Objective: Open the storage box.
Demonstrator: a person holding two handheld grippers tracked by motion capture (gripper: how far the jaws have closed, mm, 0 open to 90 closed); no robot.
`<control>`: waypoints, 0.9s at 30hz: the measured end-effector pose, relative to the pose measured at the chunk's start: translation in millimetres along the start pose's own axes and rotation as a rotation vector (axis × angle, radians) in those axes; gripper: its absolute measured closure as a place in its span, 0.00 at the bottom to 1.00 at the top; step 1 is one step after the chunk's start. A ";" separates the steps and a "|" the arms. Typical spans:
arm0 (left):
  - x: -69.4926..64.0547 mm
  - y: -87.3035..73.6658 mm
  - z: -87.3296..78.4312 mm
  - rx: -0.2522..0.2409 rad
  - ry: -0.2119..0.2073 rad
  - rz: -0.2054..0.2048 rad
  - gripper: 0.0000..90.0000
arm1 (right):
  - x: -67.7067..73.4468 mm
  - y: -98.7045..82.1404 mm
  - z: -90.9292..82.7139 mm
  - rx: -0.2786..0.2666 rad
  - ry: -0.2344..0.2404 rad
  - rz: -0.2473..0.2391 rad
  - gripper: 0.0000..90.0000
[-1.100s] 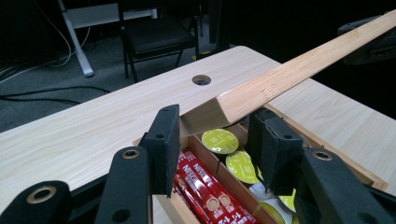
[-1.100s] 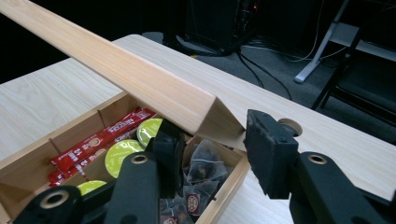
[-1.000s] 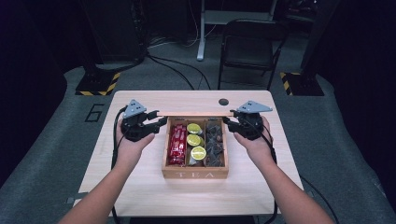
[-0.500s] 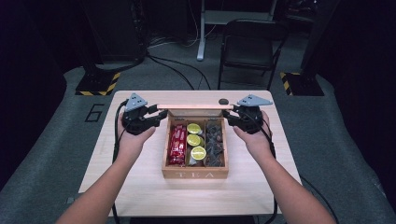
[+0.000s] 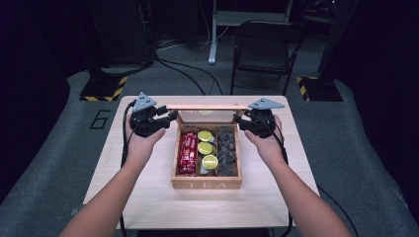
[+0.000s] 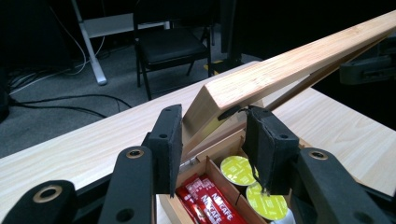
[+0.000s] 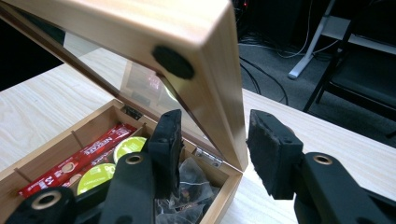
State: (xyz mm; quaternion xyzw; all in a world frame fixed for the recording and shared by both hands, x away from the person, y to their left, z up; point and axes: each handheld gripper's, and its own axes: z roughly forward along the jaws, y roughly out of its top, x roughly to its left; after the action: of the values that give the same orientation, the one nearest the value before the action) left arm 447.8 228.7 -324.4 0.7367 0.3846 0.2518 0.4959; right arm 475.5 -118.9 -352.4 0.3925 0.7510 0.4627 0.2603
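Observation:
A wooden box marked TEA (image 5: pixel 206 183) sits mid-table with its glass-paned lid (image 5: pixel 207 106) tilted up on the back hinges. Inside lie red coffee sticks (image 5: pixel 188 153), green capsules (image 5: pixel 205 148) and dark tea bags (image 5: pixel 227 150). My left gripper (image 5: pixel 170 118) is at the lid's left corner, and in the left gripper view its pads pinch that corner (image 6: pixel 212 144). At the lid's right corner is my right gripper (image 5: pixel 239 120). Its jaws have just been opening, with the lid's edge (image 7: pixel 219 93) between them and a slight gap at one pad.
The pale wooden table (image 5: pixel 148 197) has bare room on both sides of the box and in front of it. Behind the table stand a dark chair (image 5: pixel 262 49) and a white desk leg (image 5: pixel 213 34). Cables run across the grey floor.
Both grippers moved toward the far side of the table and the lid swung up from low over the box. Over the last half second the hands stay about where they were.

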 end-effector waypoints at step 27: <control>8.4 10.3 16.1 -0.011 0.028 -0.003 0.64 | -6.8 7.8 13.4 0.008 -0.028 0.013 0.69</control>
State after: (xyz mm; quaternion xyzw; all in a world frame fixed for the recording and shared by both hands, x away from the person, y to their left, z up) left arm 468.1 224.7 -321.1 0.7300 0.3912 0.2635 0.4946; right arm 492.1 -115.9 -351.1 0.4047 0.7466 0.4558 0.2665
